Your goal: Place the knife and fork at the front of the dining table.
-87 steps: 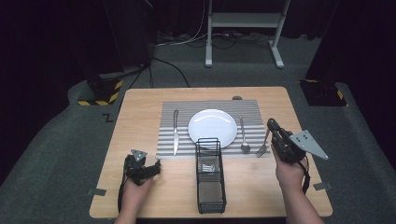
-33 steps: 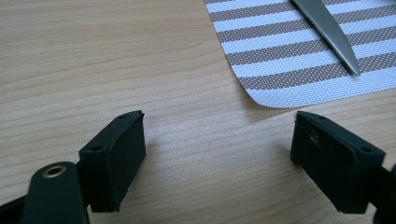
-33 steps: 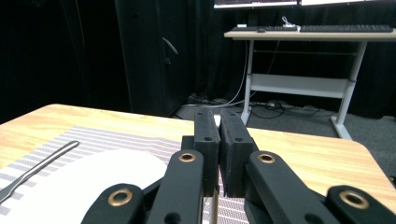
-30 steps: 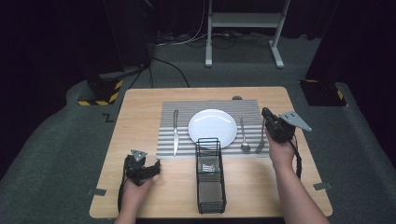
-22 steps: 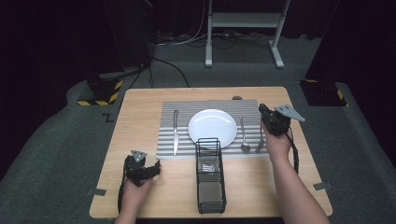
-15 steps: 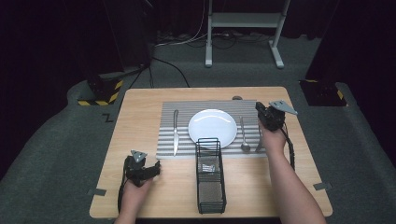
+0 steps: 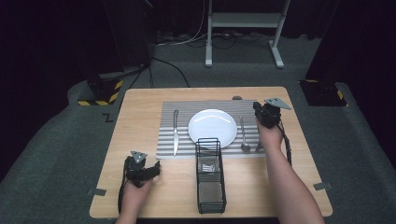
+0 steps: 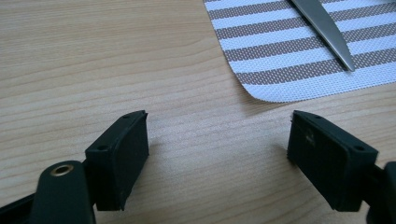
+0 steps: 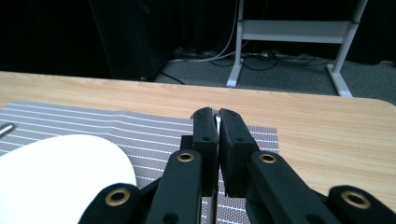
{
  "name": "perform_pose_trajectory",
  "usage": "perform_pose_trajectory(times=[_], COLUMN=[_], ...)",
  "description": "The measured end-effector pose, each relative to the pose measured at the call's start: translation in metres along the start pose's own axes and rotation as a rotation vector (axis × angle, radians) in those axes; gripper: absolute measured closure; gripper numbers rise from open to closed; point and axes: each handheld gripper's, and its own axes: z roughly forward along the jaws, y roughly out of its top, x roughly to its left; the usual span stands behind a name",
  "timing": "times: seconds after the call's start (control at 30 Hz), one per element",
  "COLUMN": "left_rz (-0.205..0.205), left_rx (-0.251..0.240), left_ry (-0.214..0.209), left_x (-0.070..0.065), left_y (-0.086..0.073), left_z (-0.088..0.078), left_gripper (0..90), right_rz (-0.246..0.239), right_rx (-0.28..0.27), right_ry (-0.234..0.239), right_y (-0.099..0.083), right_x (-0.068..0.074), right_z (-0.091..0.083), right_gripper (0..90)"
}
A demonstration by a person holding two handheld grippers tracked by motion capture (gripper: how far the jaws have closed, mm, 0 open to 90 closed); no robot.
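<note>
The right gripper [image 7: 259, 110] hovers near the table's [image 7: 140, 116] far right corner, over the right edge of the striped placemat [image 7: 168, 126]. Its jaws are clenched around something thin and silvery; what it is I cannot tell. The white plate [image 7: 212, 128] sits mid-mat, a spoon [image 7: 243, 135] just right of it and a knife [image 7: 175, 133] to its left. The left gripper [image 7: 148, 171] rests near the near left corner, jaws released wide. A black wire basket [image 7: 210, 175] stands against the near edge.
</note>
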Motion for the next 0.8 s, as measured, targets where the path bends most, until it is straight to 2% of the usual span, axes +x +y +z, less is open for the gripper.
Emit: perform_pose_trajectory(times=[0.17, 0.37, 0.8], left_rz=[0.001, 0.002, 0.001], left_rx=[0.0, 0.0, 0.0], left_ry=[-0.001, -0.002, -0.002], left_x=[0.0, 0.0, 0.0], left_y=[0.0, 0.0, 0.0], left_z=[0.0, 0.0, 0.0], left_gripper=[21.1, 21.0, 21.0], right_rz=[0.003, 0.04, 0.05], right_rx=[0.022, 0.059, 0.113], right_ry=[-0.005, -0.011, -0.012], right_y=[-0.003, -0.011, -0.019], right_x=[-0.002, -0.011, -0.013], right_z=[0.01, 0.025, 0.037], right_gripper=[85.7, 85.2, 84.4])
